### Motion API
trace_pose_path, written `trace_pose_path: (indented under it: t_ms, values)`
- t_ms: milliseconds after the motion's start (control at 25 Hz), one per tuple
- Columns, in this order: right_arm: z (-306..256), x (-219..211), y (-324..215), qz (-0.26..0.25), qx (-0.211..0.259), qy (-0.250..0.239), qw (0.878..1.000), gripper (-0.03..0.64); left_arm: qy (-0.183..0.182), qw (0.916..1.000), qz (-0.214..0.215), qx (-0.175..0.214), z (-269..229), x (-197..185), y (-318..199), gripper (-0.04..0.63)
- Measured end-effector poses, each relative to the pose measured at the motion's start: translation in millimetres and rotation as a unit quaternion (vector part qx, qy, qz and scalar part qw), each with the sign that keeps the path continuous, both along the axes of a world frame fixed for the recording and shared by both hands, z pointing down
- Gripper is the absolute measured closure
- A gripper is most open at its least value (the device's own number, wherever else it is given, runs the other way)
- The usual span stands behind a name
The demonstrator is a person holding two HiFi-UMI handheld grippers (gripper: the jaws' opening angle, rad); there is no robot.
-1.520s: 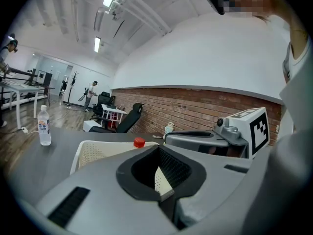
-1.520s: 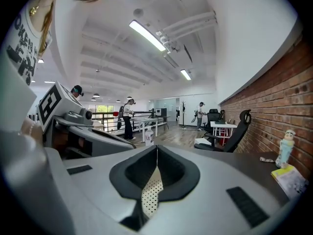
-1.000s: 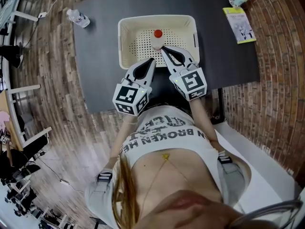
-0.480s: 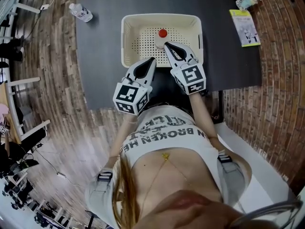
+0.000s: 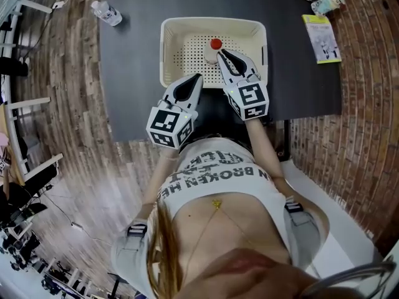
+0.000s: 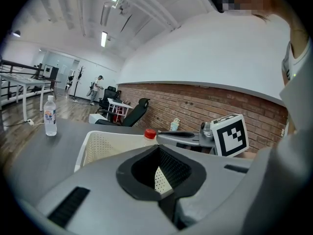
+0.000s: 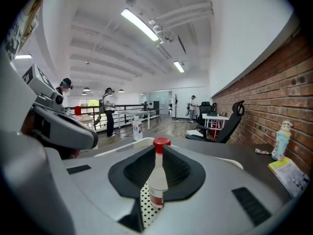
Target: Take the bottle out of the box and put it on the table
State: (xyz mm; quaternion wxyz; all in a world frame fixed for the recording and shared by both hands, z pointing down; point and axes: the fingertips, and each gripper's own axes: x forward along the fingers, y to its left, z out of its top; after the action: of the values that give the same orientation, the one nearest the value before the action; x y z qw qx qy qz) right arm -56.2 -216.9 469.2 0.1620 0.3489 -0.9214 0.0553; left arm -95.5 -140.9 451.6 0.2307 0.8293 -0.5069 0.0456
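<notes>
R tongs (image 5: 222,53), pressed together, tips by red-capped bottle (image 5: 215,44) upright in white box (image 5: 168,55) on bench (image 5: 131,73); L tongs (image 5: 199,78) also closed, at box's near rim.

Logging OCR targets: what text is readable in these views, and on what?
"N BROKEN HE": person's shirt, ends cut off; its upper line is unreadable.
Too small: print on the yellow booklet.
Blurred: label on the bottle on the table.
Unreadable: label on the bottle in the basket.
No words, patterns only: marker cubes.
</notes>
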Motion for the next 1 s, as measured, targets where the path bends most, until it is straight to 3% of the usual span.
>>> trace_pose_path:
  t_ms: [200,560,1000]
  values:
    - [3,-3,-9,0.005,-0.005,-0.007,1.000,0.462,0.002,1.0000,-0.003,-0.002,2,-4,-1,0.595]
    - [15,-24,-27,-0.012,-0.018,0.010,1.000,0.454,0.003,1.0000,-0.004,-0.004,4,-7,-1,0.595]
    - [19,-25,-28,0.002,0.016,0.000,1.000,0.456,0.009,0.9999,-0.002,-0.009,7,-12,-1,0.595]
